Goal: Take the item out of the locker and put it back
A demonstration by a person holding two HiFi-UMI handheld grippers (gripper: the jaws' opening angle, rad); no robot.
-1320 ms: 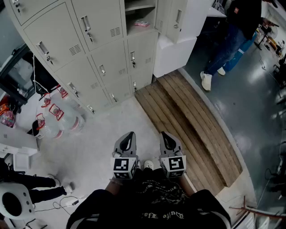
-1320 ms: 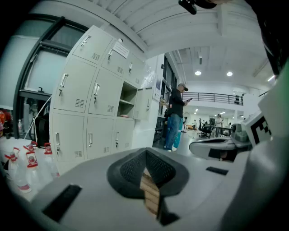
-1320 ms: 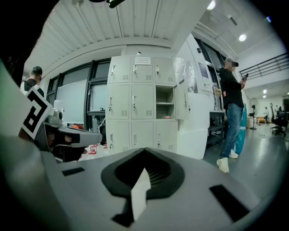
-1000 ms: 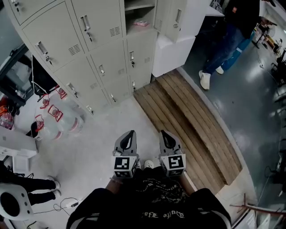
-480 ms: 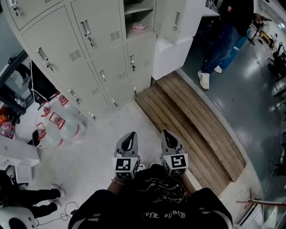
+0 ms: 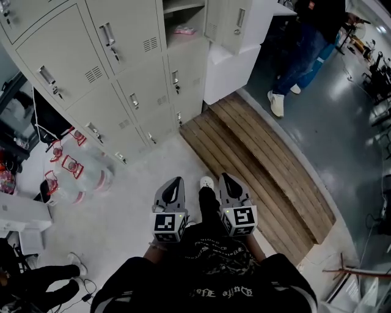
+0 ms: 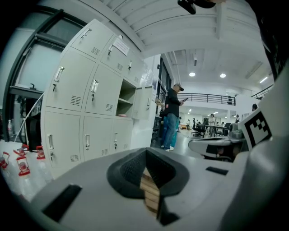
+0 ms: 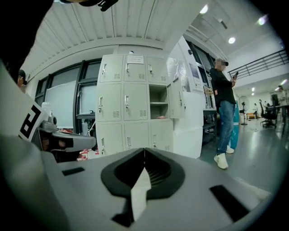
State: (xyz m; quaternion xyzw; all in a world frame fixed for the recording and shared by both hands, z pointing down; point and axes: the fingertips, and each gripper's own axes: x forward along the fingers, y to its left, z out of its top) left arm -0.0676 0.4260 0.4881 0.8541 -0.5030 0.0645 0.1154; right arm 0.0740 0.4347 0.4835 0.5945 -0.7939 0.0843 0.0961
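A grey bank of lockers (image 6: 110,67) stands ahead, with one compartment (image 6: 183,18) open and its door (image 6: 235,24) swung to the right. A small pink item (image 6: 184,30) lies on that compartment's shelf; it also shows as a pink item (image 8: 161,117) in the right gripper view. My left gripper (image 6: 173,183) and right gripper (image 6: 229,179) are held side by side in front of my chest, far from the lockers. Both are shut with nothing between the jaws, as the left gripper (image 7: 145,151) and right gripper (image 8: 144,150) show in their own views.
Several water bottles (image 6: 73,168) lie on the floor left of the lockers. A wooden platform (image 6: 256,165) runs along the right, with a white box (image 6: 235,70) beside the lockers. A person (image 6: 308,43) stands at the upper right. My shoe (image 6: 206,183) shows between the grippers.
The lockers have drawn a little nearer and shifted left in the head view. My shoe has stepped forward between the grippers. Both grippers stay shut and side by side.
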